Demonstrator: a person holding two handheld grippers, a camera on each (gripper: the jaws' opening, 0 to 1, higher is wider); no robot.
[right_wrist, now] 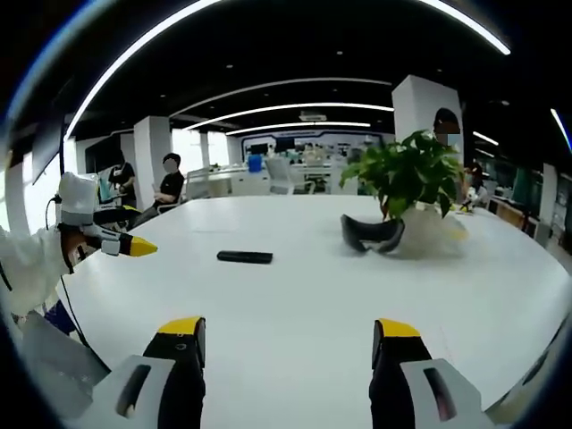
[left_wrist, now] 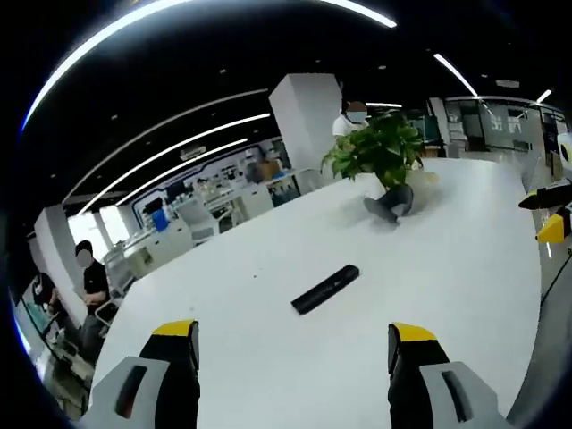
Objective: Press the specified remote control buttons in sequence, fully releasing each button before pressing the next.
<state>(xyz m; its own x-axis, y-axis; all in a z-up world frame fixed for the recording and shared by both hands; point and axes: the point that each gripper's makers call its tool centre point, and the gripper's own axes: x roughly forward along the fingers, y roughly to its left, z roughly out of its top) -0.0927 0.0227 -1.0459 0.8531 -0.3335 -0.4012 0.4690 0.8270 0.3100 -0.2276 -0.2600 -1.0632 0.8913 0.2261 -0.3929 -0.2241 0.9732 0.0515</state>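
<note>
A black remote control (left_wrist: 325, 289) lies flat on the white table (left_wrist: 447, 259), ahead of my left gripper (left_wrist: 295, 344), whose yellow-tipped jaws stand wide apart with nothing between them. In the right gripper view the same remote (right_wrist: 244, 257) lies farther off, left of centre on the table (right_wrist: 295, 295). My right gripper (right_wrist: 288, 338) is open and empty, well short of the remote. The left gripper (right_wrist: 130, 245) enters that view from the left, held by a white sleeve. The right gripper (left_wrist: 547, 214) shows at the right edge of the left gripper view.
A green potted plant (left_wrist: 380, 147) stands at the table's far side with a dark headset-like object (left_wrist: 391, 206) before it; these are the plant (right_wrist: 413, 174) and dark object (right_wrist: 371, 234) in the right gripper view. People sit at desks (right_wrist: 165, 183) beyond the table.
</note>
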